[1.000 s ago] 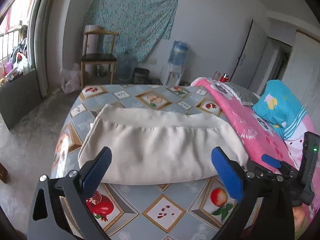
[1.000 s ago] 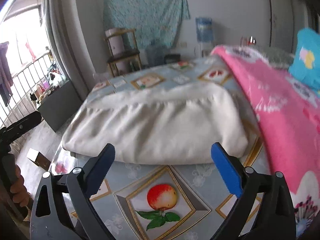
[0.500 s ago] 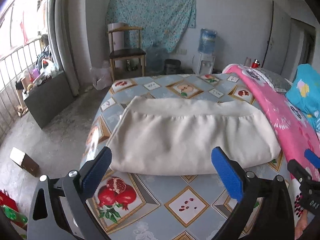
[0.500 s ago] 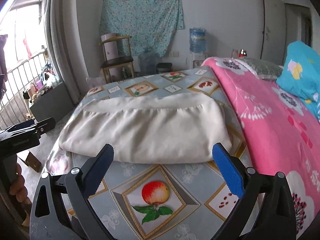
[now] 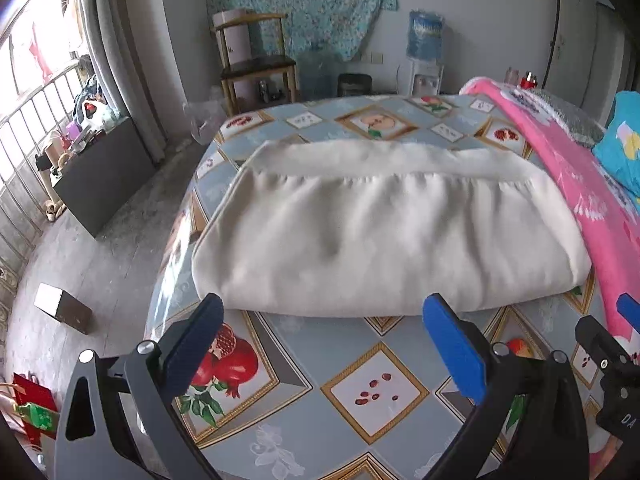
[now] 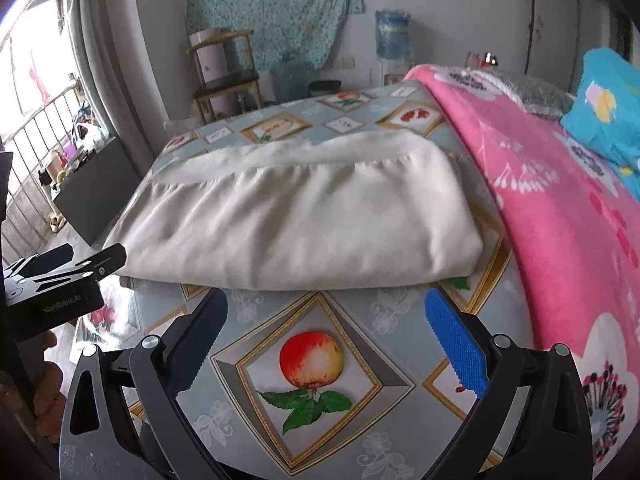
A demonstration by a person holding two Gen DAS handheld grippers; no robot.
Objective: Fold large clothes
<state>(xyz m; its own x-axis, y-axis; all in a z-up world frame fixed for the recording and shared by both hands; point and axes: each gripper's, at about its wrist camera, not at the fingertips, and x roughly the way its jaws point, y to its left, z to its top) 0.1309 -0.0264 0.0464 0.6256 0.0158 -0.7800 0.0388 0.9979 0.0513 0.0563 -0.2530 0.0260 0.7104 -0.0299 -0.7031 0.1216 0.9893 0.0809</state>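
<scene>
A cream-white garment (image 5: 380, 232) (image 6: 304, 216) lies folded into a wide rectangle on the bed, its gathered waistband along the far edge. My left gripper (image 5: 320, 332) hovers open just short of the garment's near edge, blue pads wide apart and holding nothing. My right gripper (image 6: 324, 328) is open too, a little back from the near edge and toward the garment's right half, above an apple print. The left gripper's body (image 6: 60, 280) and a hand show at the left edge of the right wrist view.
The bed carries a blue sheet with fruit-print tiles (image 5: 376, 388). A pink flowered blanket (image 6: 560, 208) and a blue pillow (image 6: 608, 116) lie along the right. Bare floor with a small box (image 5: 64, 308) is on the left. A wooden chair (image 5: 256, 64) and a water dispenser (image 5: 426, 52) stand by the far wall.
Both grippers have drawn back and risen slightly from the garment while staying open. The left view has swung leftward, showing more floor. The garment lies unmoved.
</scene>
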